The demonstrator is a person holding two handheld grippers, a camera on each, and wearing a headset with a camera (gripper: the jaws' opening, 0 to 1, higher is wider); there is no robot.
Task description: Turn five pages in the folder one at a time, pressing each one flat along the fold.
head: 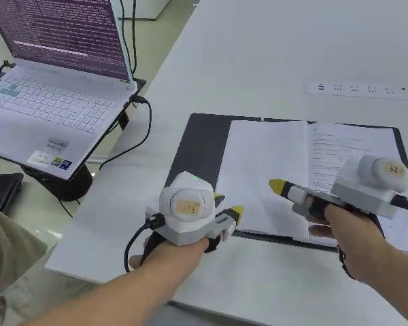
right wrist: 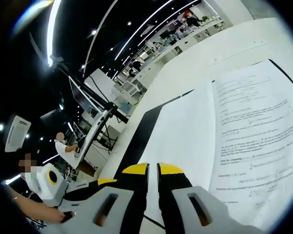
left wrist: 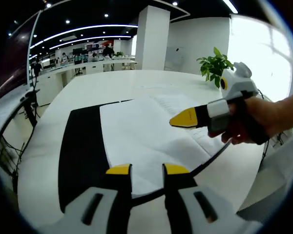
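A black folder (head: 200, 146) lies open on the white table (head: 272, 47). It shows a blank page (head: 265, 170) on its left and a printed page (head: 347, 153) on its right. My left gripper (head: 228, 206) hovers at the folder's near left corner, its yellow-tipped jaws a little apart with nothing between them (left wrist: 147, 169). My right gripper (head: 277, 185) is held above the blank page near the front edge. Its jaws are together and empty (right wrist: 153, 169). In the left gripper view the right gripper (left wrist: 183, 118) points left over the blank page (left wrist: 141, 131).
An open laptop (head: 61, 75) sits on a stand to the left of the table, and its cable (head: 146, 129) hangs beside the table's left edge. A white power strip (head: 364, 89) lies beyond the folder. A potted plant (left wrist: 215, 66) stands at the far end.
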